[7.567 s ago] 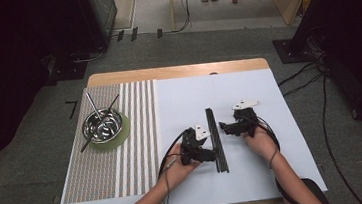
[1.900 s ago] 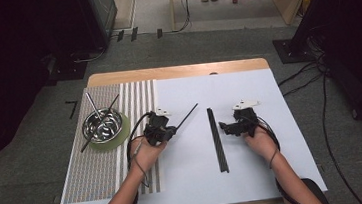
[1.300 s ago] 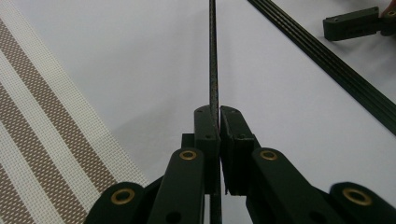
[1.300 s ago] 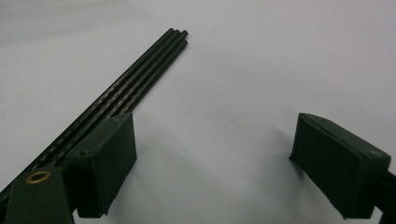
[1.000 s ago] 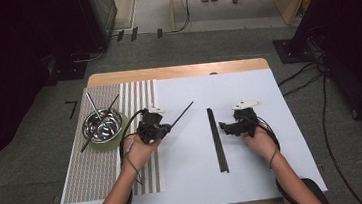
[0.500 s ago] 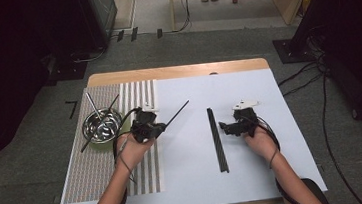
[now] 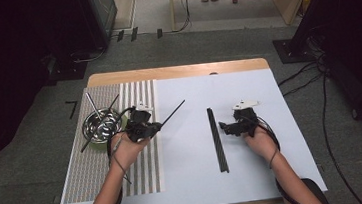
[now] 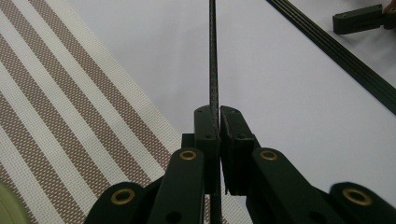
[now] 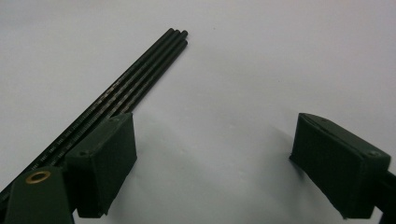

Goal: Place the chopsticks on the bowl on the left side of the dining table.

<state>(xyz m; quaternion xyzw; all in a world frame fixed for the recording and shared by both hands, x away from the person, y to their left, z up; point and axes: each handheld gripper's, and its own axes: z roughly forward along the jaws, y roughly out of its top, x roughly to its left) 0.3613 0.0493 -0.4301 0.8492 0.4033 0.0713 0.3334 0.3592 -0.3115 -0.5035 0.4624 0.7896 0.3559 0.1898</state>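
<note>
My left gripper is shut on one thin black rod, which sticks out up and to the right above the mat's right edge. In the left gripper view the rod runs straight up from between the closed pads. A bundle of several black rods lies on the white sheet at the centre. My right gripper rests just right of the bundle, open and holding nothing. In the right gripper view the bundle passes by the left pad.
A metal bowl with a few rods leaning in it stands on a green ring at the left of the striped mat. The white sheet covers the rest of the table. Cables trail from both grippers.
My left gripper has carried the single rod a little further left, towards the bowl. The right gripper and the bundle have stayed in place.
</note>
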